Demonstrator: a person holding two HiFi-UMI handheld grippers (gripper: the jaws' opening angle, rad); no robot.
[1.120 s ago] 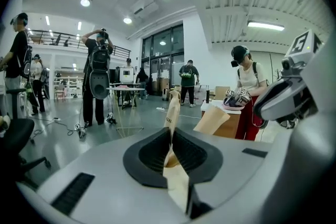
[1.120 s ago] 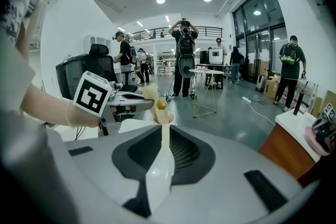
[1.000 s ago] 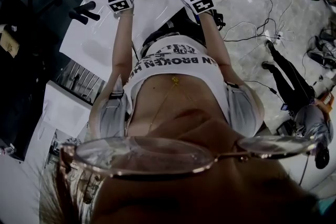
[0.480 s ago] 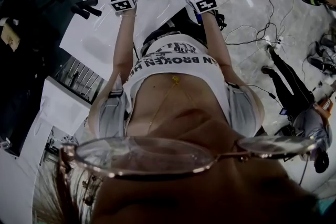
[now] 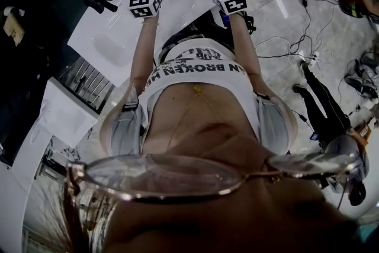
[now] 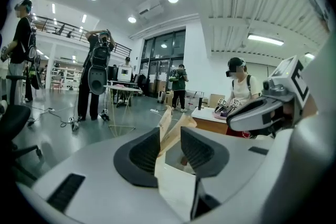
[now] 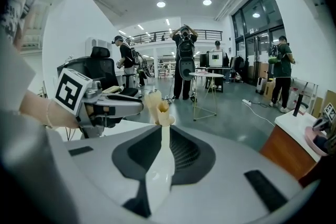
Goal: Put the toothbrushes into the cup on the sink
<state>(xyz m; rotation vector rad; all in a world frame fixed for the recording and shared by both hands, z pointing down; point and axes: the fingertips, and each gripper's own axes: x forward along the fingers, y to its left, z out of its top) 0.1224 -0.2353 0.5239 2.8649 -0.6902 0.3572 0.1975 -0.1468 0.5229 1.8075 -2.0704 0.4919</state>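
Your right gripper (image 7: pixel 164 131) pinches what looks like a pale toothbrush packet (image 7: pixel 159 176) over the sink's (image 5: pixel 112 38) far end. Your left gripper (image 6: pixel 169 139) has just been opening, its jaws spread around the packet's top. No cup shows, so nothing looks delivered yet.

White tee (image 5: pixel 195 77) with black lettering, thin-rimmed glasses (image 5: pixel 160 175); grey left tool (image 6: pixel 169 136) and right tool (image 7: pixel 164 134), black ribbed pads (image 6: pixel 143 153).

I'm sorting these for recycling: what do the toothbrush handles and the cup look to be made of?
The toothbrush handles are tan, matte and flat-sided, so probably bamboo or wood. The cup is white and smooth with a faint sheen and thin straight walls. It is likely plastic, though coated card is possible.
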